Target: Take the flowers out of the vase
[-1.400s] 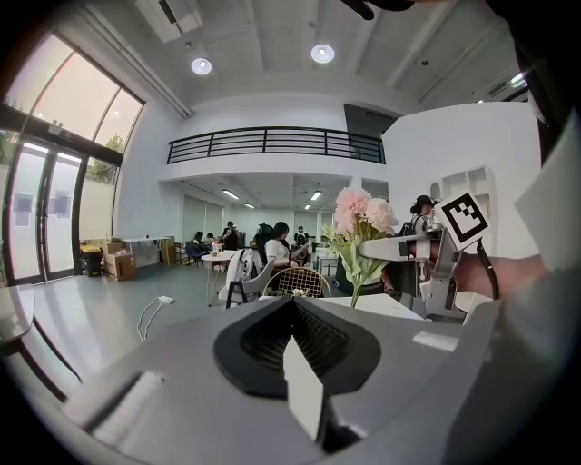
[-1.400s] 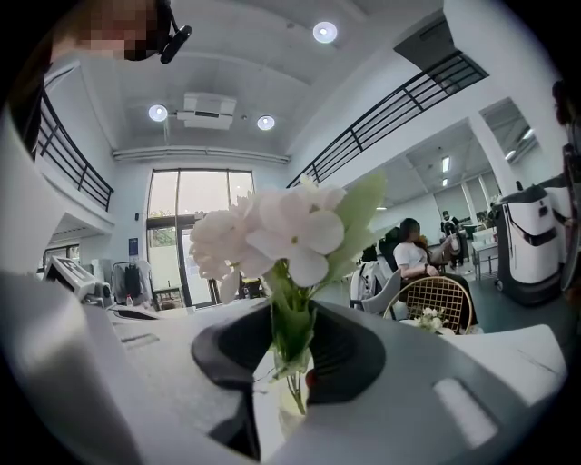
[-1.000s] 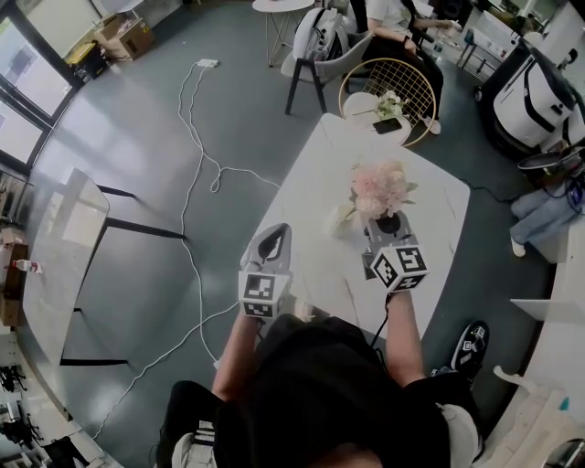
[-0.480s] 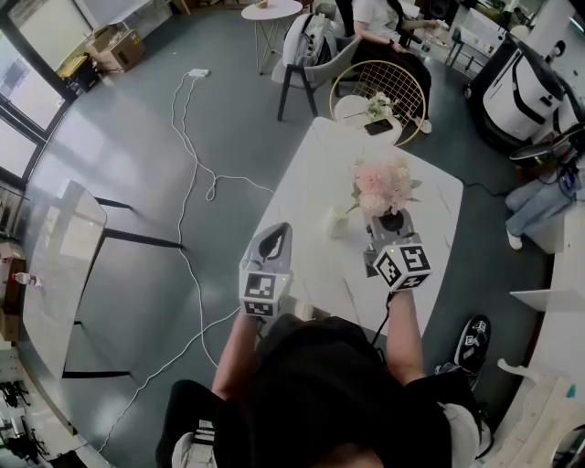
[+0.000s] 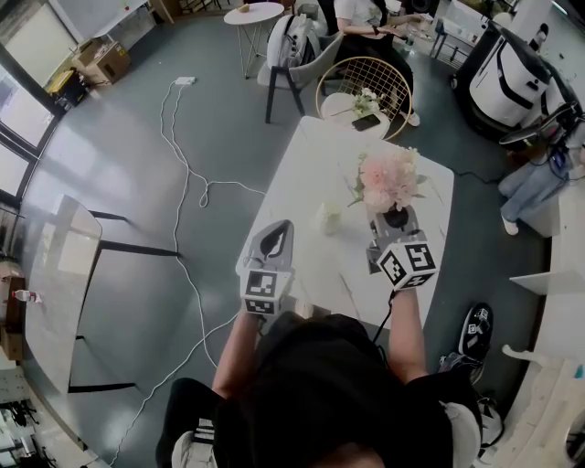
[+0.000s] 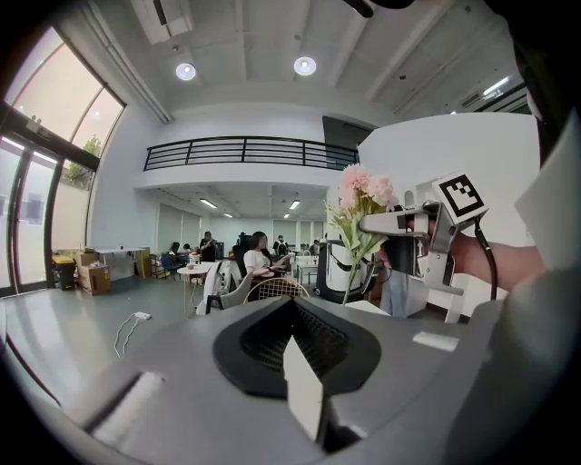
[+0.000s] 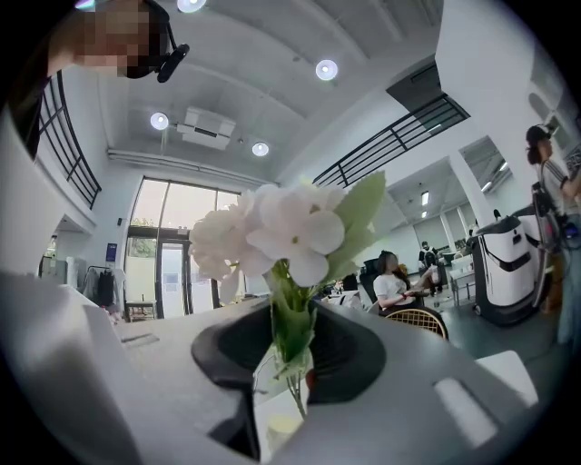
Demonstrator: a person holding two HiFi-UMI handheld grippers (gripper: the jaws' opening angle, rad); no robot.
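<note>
A bunch of pale pink flowers [image 5: 389,177] with green leaves is held over the white table [image 5: 311,174]. My right gripper [image 5: 394,218] is shut on its stems. In the right gripper view the blooms [image 7: 272,232] rise above the jaws and the green stems [image 7: 292,350] run down between them. The small pale vase [image 5: 327,218] stands on the table to the left of the flowers, apart from them. My left gripper [image 5: 272,241] hovers near the table's front edge, jaws together with nothing in them [image 6: 295,350]. The left gripper view shows the flowers [image 6: 363,191] raised in the right gripper [image 6: 401,223].
Beyond the table's far end stands a gold wire chair [image 5: 366,84] and a small side table with a phone [image 5: 365,122]. People sit at the back [image 5: 366,23]. A white cable [image 5: 196,183] runs over the grey floor; a glass table [image 5: 55,265] stands at the left.
My right gripper has risen with the flowers, and they now stand farther from the vase. The left gripper has hardly moved.
</note>
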